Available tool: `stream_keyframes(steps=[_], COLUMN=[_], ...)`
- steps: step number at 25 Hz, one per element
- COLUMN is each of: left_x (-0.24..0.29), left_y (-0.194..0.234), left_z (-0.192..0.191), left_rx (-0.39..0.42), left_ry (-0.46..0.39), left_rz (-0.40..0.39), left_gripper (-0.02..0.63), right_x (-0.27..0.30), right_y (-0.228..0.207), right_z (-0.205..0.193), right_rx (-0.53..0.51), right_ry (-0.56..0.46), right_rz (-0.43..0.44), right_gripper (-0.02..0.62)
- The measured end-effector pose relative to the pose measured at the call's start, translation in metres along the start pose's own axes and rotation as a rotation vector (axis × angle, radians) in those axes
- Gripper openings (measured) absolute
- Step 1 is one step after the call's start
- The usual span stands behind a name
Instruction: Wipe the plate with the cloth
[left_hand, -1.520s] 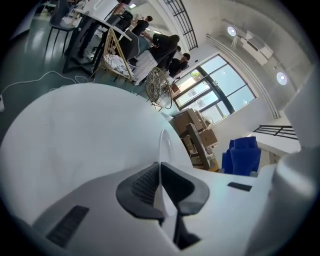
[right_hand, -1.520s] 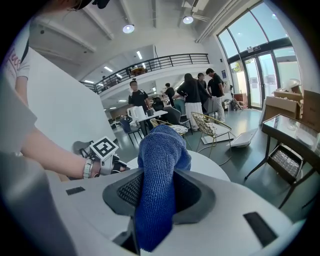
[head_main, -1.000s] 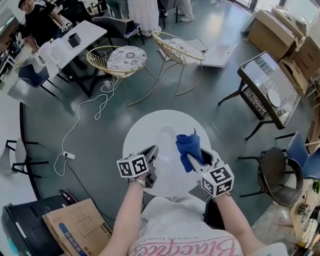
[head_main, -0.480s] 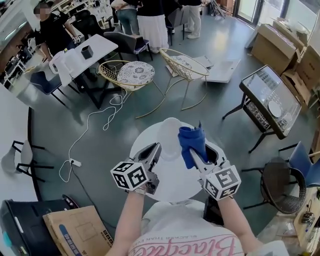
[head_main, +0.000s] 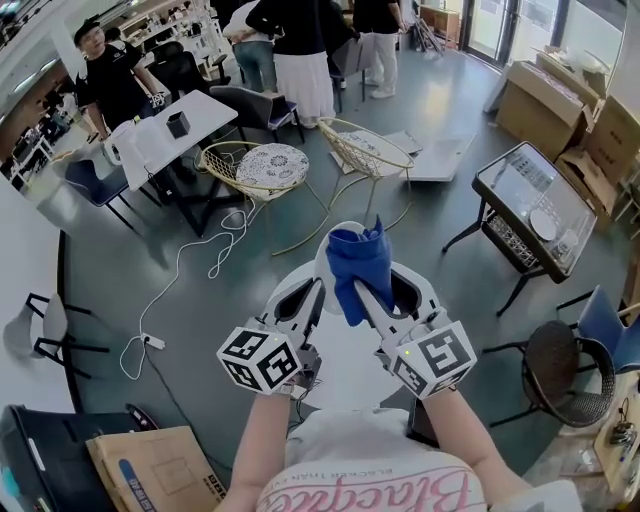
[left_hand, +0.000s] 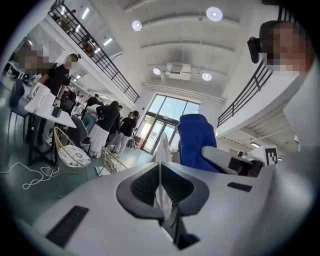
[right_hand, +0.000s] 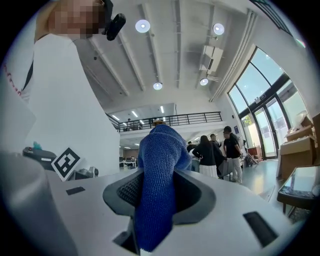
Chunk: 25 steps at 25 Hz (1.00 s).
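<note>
A thin white plate (head_main: 331, 247) stands nearly upright in the air above the round white table (head_main: 345, 378). My left gripper (head_main: 316, 287) is shut on its lower rim. In the left gripper view the plate (left_hand: 162, 149) shows edge-on, pinched between the jaws of my left gripper (left_hand: 160, 172). The blue cloth (head_main: 358, 264) is bunched in my right gripper (head_main: 366, 291), which is shut on it, and lies against the plate's right side. In the right gripper view the cloth (right_hand: 158, 172) fills the jaws and hides the plate.
Two wicker chairs (head_main: 262, 165) stand beyond the table. A white cable (head_main: 190, 270) runs over the floor at left. A black cart (head_main: 535, 215) and a mesh chair (head_main: 560, 370) stand at right, and a cardboard box (head_main: 150, 465) at lower left. People stand at the back.
Both grippers have risen from low over the table. The plate has come up with the left one, and the cloth now sits against the plate.
</note>
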<state>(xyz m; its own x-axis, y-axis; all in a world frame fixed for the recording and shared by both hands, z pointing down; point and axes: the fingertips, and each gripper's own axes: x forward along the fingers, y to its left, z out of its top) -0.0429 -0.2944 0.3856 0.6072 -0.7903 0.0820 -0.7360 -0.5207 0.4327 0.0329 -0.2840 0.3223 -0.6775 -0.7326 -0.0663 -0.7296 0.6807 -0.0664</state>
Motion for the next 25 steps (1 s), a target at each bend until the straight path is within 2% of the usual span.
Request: stream_keyframes(steps=[4,9,13,21,25], left_x=[-0.004,-0.013,-0.017,-0.017,-0.017], left_y=[-0.009,-0.017,-0.019,-0.016,-0.012], left_z=[0.004,0.012,0.014,0.017,0.017], left_rx=[0.013,0.028,0.027,0.002,0.009], left_ry=[-0.01,-0.018,-0.024,-0.031,-0.028], left_rz=[-0.02,-0.035,-0.053,-0.079,-0.068], left_gripper=[0.018,0.018,0.018,0.018,0.018], right_x=[0.015,0.03,0.029,0.004,-0.011], right_y=[0.021,0.024,0.008,-0.054,-0.061], right_z=[0.012,0.007,0.0,-0.02,-0.014], right_rx=[-0.038,-0.081,-0.093,-0.056,-0.013], right_ry=[-0.027,-0.011,0.006,0.062,0.034], right_rz=[0.042,0.023,-0.037,-0.232,-0.26], right_gripper=[0.147,0.147,0.147,0.147,0.147])
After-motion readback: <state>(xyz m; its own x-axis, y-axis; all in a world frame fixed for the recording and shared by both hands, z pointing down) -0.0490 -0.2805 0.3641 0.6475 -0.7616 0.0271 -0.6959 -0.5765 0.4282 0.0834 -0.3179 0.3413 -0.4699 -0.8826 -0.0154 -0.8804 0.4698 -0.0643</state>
